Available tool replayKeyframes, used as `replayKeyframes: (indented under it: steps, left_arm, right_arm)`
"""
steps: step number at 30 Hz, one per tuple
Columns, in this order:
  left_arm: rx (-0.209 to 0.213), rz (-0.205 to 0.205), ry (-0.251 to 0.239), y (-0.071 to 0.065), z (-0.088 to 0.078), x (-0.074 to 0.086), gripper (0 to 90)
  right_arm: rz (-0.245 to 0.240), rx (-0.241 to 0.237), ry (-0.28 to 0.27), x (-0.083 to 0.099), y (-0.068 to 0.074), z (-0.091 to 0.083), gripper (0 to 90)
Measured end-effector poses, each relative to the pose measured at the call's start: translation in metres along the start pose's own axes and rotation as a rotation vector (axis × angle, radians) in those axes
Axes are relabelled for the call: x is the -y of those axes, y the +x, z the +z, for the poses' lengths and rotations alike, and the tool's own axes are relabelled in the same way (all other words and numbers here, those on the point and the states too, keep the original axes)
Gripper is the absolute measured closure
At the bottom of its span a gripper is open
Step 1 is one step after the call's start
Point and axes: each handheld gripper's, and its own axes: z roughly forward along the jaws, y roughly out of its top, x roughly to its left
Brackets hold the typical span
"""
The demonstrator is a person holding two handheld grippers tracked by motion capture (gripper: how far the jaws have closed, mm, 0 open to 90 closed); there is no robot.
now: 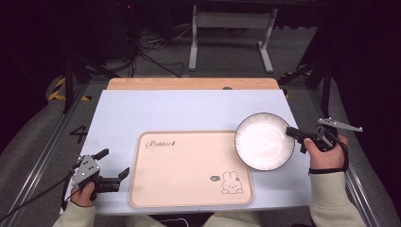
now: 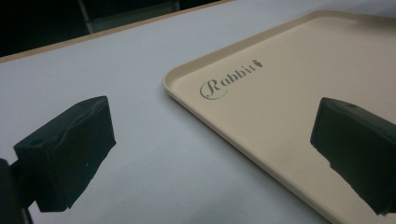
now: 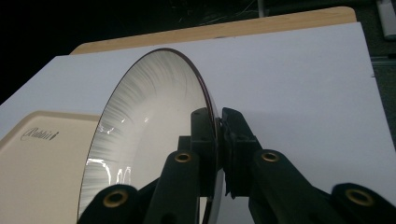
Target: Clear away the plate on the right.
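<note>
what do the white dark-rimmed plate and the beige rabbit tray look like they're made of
The round white plate with a dark rim, pinched at its edge by the right gripper, looks like glazed ceramic: sharp glossy highlights and fine grey streaks under the shine, though glossy melamine is possible. The beige rectangular tray looks like moulded plastic: matte, even colour, rounded raised lip, printed "Rabbit" lettering and cartoon.

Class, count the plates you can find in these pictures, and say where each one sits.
1. The single white plate with a dark rim is held by its right edge in the right gripper, overlapping the beige tray's upper right corner. No others show.
</note>
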Motion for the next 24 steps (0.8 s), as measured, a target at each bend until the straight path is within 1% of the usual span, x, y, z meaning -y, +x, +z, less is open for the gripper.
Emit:
replayKeyframes:
  steps: [3, 12, 16, 24]
  left_arm:
    - [0.0, 0.0, 0.0, 0.0, 0.0, 0.0, 0.3]
    - [0.0, 0.001, 0.002, 0.0, 0.0, 0.0, 0.3]
    - [0.001, 0.001, 0.0, 0.0, 0.0, 0.0, 0.3]
    - [0.002, 0.0, -0.001, 0.0, 0.0, 0.0, 0.3]
  right_arm:
    - [-0.016, -0.012, 0.011, -0.003, 0.009, 0.003, 85.1]
    - [-0.034, -0.057, 0.024, -0.009, 0.027, 0.01, 85.1]
    - [-0.056, -0.079, 0.038, -0.013, 0.038, 0.018, 85.0]
    - [-0.072, -0.12, 0.037, -0.021, 0.057, 0.029, 85.1]
